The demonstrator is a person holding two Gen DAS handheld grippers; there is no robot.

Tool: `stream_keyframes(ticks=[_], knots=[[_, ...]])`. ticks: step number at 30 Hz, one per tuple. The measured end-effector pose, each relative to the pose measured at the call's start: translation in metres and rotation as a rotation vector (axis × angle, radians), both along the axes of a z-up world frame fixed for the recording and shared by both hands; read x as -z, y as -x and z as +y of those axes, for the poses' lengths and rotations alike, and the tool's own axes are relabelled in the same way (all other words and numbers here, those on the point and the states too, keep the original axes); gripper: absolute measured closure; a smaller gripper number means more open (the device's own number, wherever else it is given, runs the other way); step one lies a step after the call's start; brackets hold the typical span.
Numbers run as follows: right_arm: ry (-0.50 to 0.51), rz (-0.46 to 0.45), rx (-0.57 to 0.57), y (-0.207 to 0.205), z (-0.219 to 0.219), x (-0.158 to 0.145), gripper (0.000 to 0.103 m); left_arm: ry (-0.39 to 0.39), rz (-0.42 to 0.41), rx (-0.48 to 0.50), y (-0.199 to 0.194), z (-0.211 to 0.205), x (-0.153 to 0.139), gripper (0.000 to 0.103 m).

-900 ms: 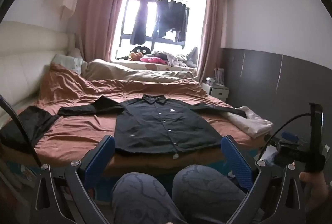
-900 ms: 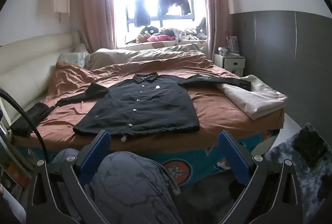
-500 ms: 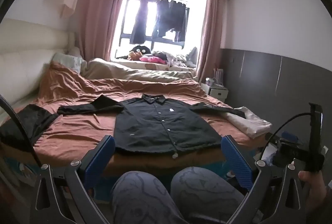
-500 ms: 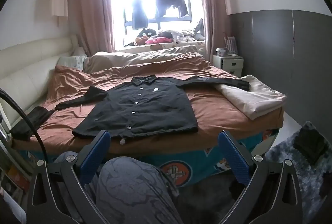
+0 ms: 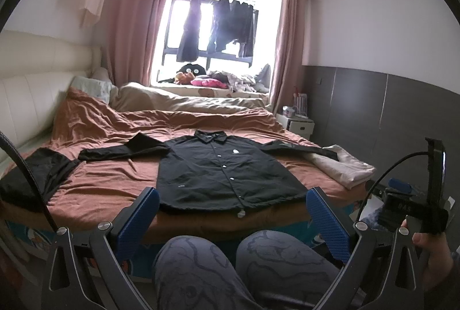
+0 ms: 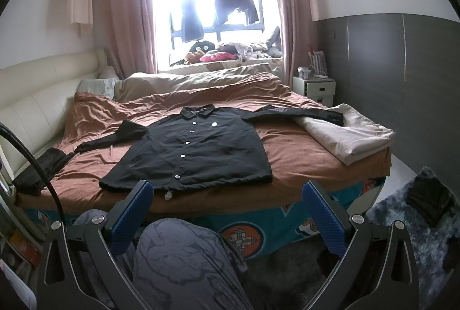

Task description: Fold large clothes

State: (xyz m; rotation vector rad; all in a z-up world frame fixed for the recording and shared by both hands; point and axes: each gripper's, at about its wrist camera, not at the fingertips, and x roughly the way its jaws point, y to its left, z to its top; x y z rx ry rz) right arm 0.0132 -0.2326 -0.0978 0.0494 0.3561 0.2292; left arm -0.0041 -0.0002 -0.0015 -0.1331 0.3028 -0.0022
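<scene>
A black long-sleeved button shirt (image 5: 221, 172) lies spread flat, front up, on the brown bed cover (image 5: 109, 183), its hem near the bed's front edge and both sleeves stretched out sideways. It also shows in the right wrist view (image 6: 195, 155). My left gripper (image 5: 233, 221) is open and empty, held low in front of the bed above the person's knees. My right gripper (image 6: 227, 212) is open and empty too, well short of the shirt's hem.
A folded cream blanket (image 6: 350, 137) lies at the bed's right edge under one sleeve end. A dark garment (image 5: 34, 180) lies at the left edge. A white nightstand (image 6: 314, 86) stands by the grey wall. A grey rug (image 6: 411, 223) with a dark item covers the floor at right.
Both views have risen and tilted slightly; the bed and shirt sit a little lower in view. The shirt has not moved and both grippers stay open.
</scene>
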Motion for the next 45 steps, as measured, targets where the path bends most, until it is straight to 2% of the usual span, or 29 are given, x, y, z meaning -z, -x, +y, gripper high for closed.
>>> stream_keyframes(ticks=[6,21,28,45], knots=[[0.008,-0.013,0.003,0.011,-0.006,0.003,0.000,0.007,-0.001,0.009,0.002,-0.003,-0.001,0.000],[0.000,-0.023,-0.008,0.006,-0.006,0.000,0.000,-0.008,0.000,0.012,0.002,-0.011,0.000,0.000],[-0.029,-0.020,0.014,0.006,-0.019,0.009,0.000,-0.025,0.002,0.027,-0.002,-0.019,-0.002,0.000],[-0.035,-0.022,0.016,0.005,-0.013,0.009,0.000,-0.015,0.016,0.029,-0.006,-0.021,0.003,0.000]])
